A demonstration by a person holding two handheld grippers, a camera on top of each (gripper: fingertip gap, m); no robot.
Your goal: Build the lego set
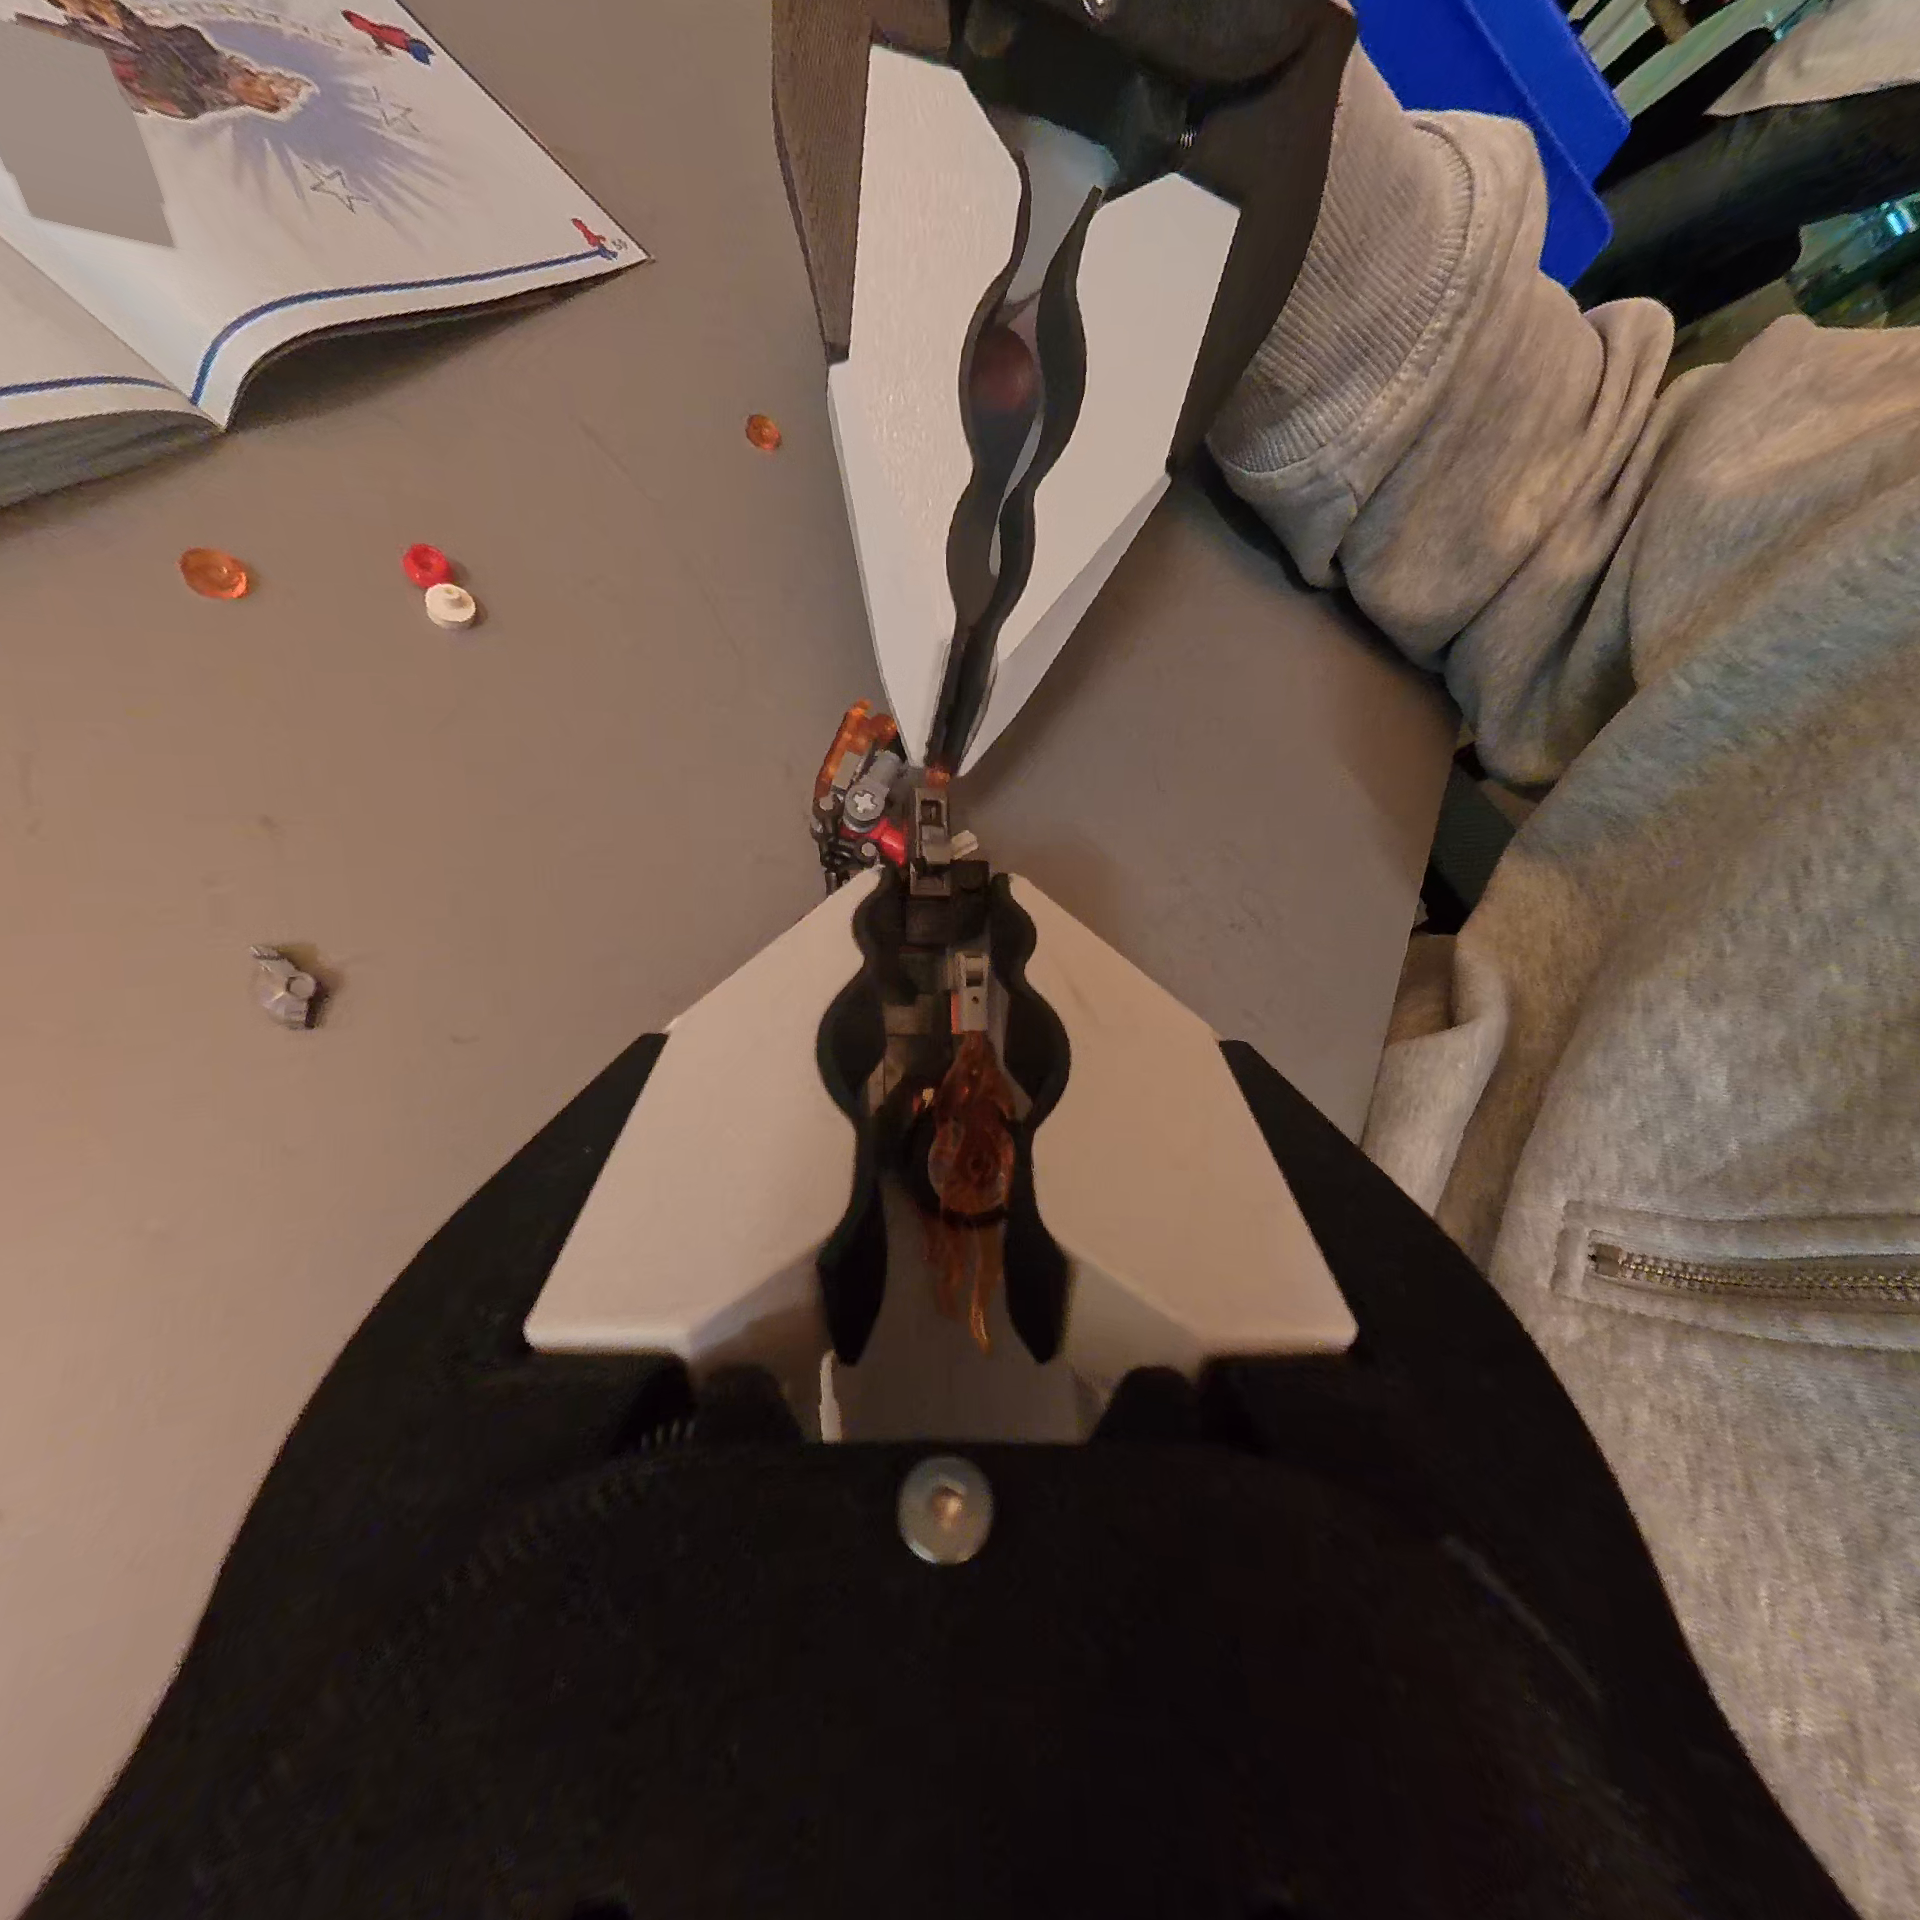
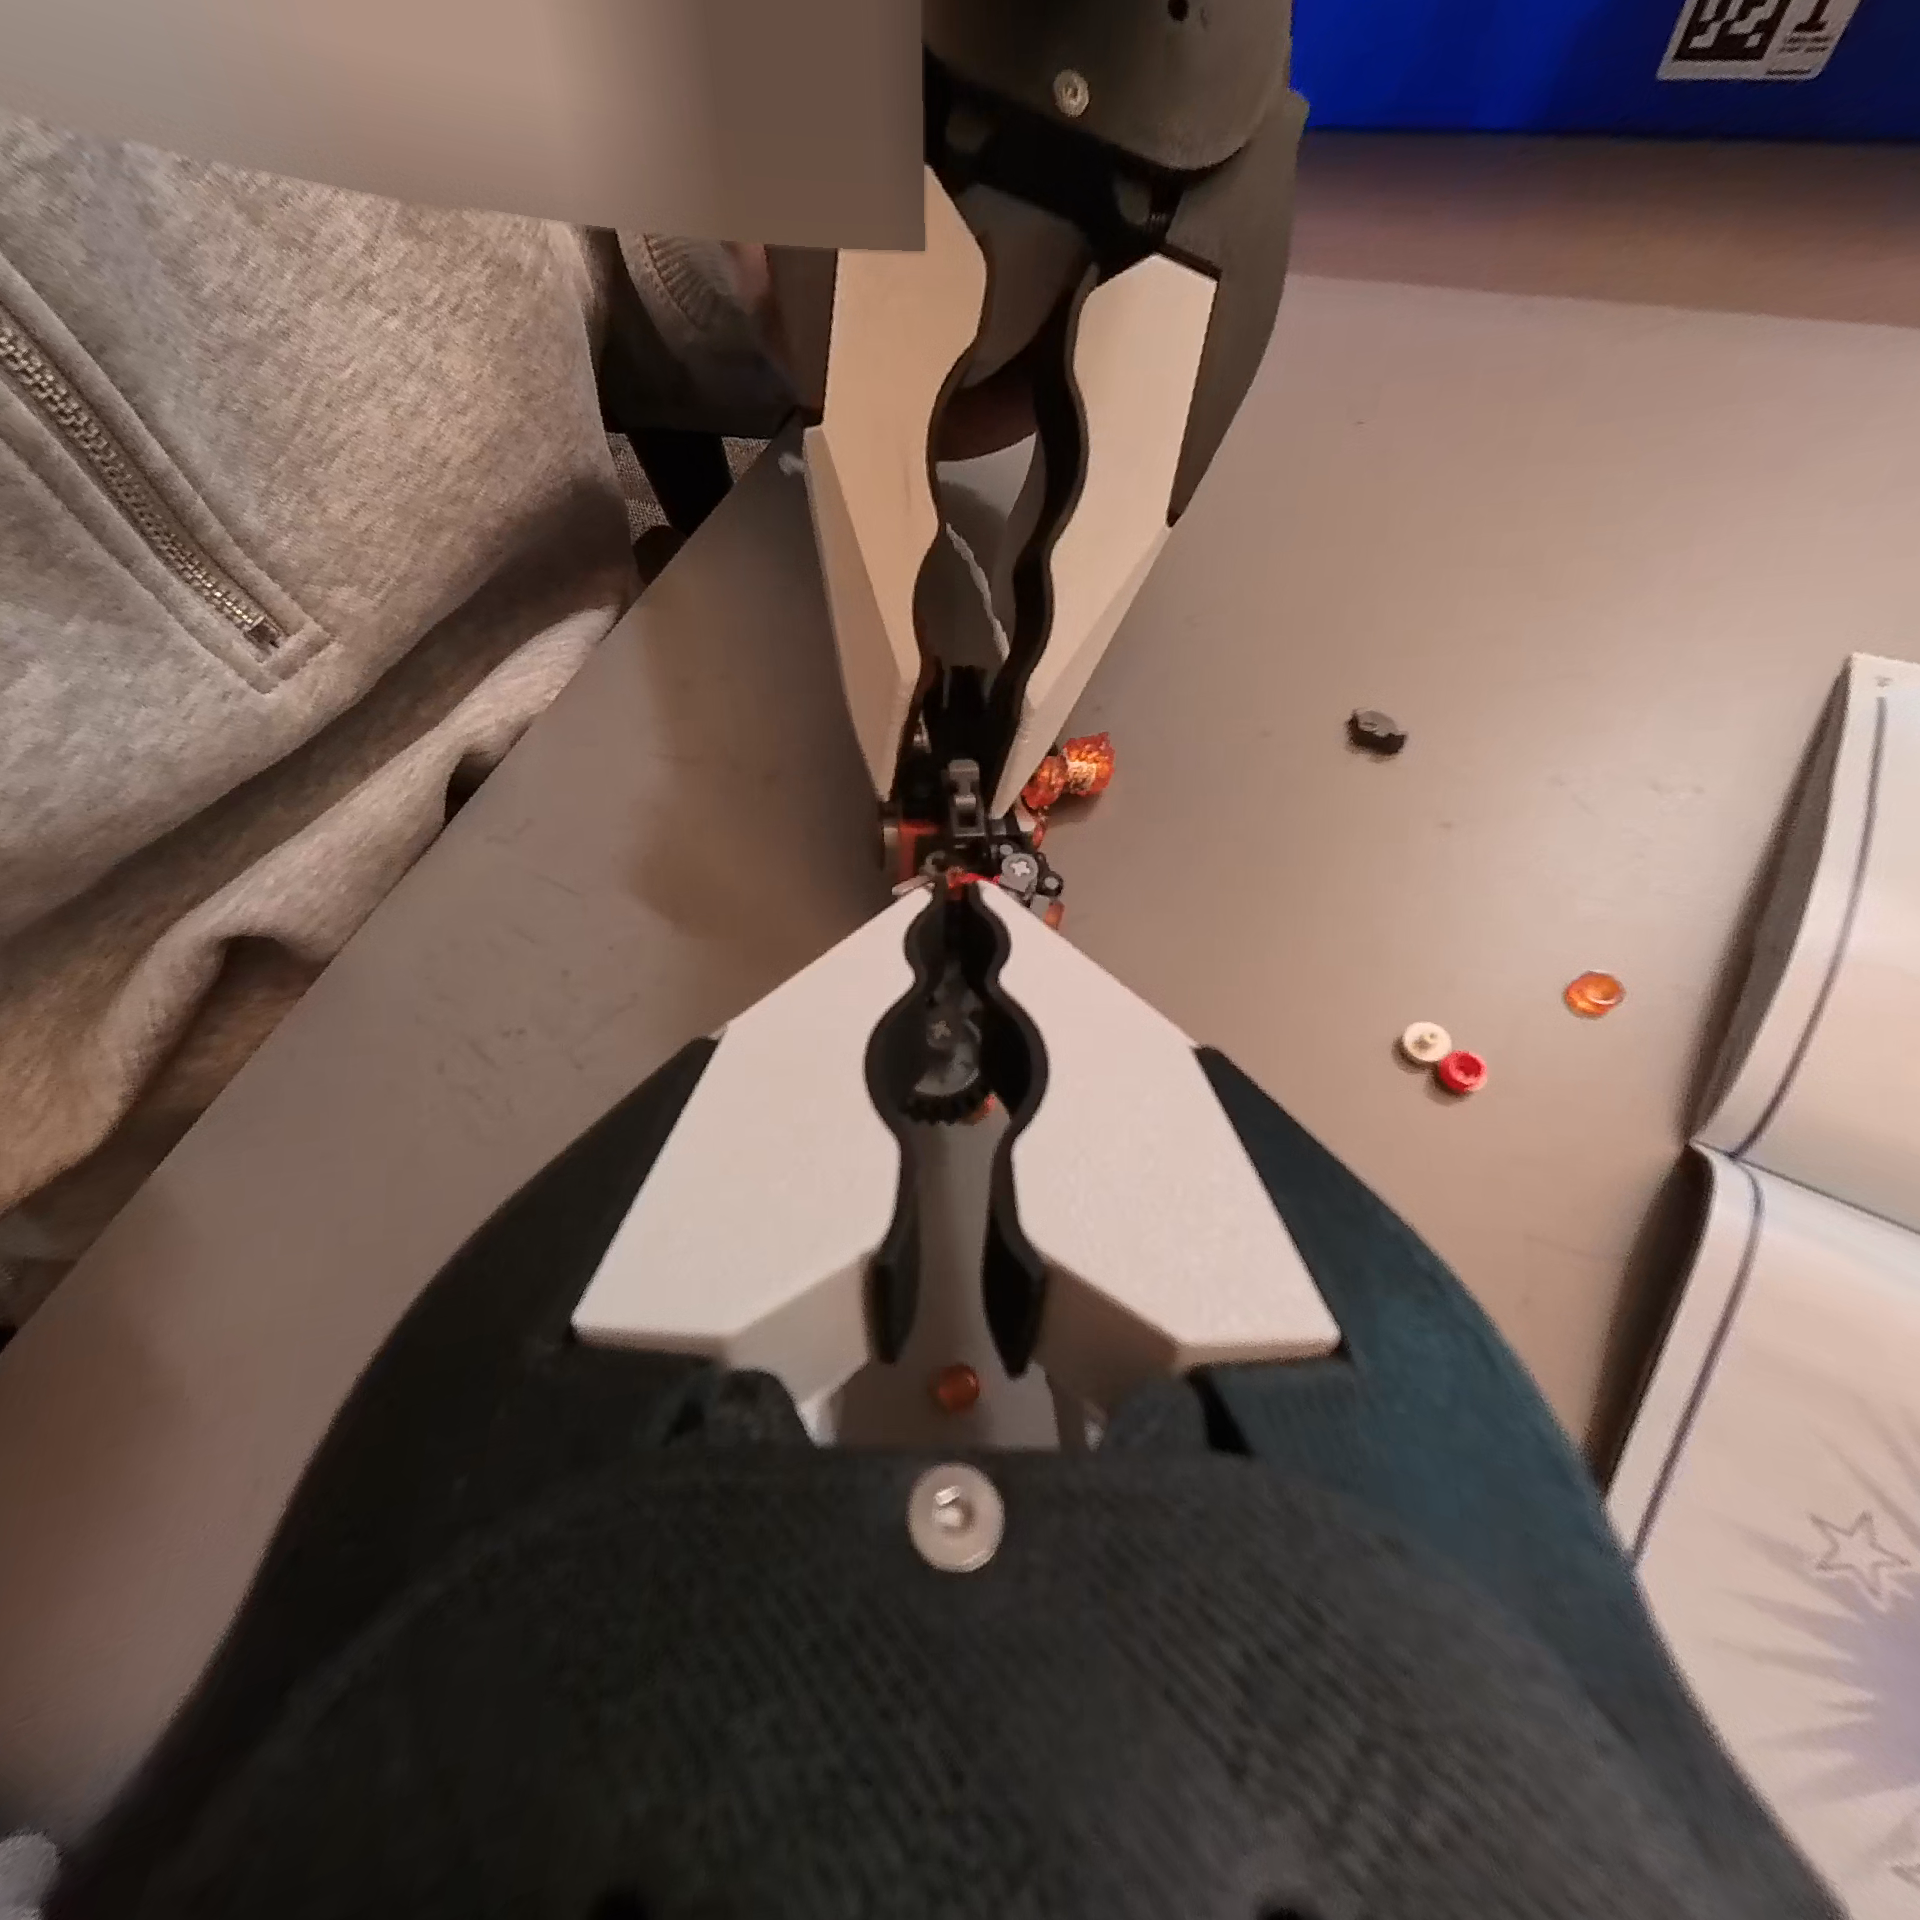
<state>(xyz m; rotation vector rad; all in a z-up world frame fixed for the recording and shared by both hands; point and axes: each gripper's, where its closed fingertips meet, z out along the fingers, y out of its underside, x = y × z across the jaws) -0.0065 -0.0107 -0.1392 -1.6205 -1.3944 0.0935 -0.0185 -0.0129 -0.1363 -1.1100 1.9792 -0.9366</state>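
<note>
The small lego model (image 1: pixel 894 821) hangs above the grey table (image 1: pixel 520 831), with the left gripper (image 1: pixel 940 883) clamped on its body and the right gripper (image 2: pixel 951 904) pinching it from the opposite side; it looks light and fragile, so grip the solid core, not the flame pieces.

a plain grey table (image 1: pixel 540 790) is filling the view under soft light, a blue bin (image 1: pixel 1496 114) sitting behind it.
</note>
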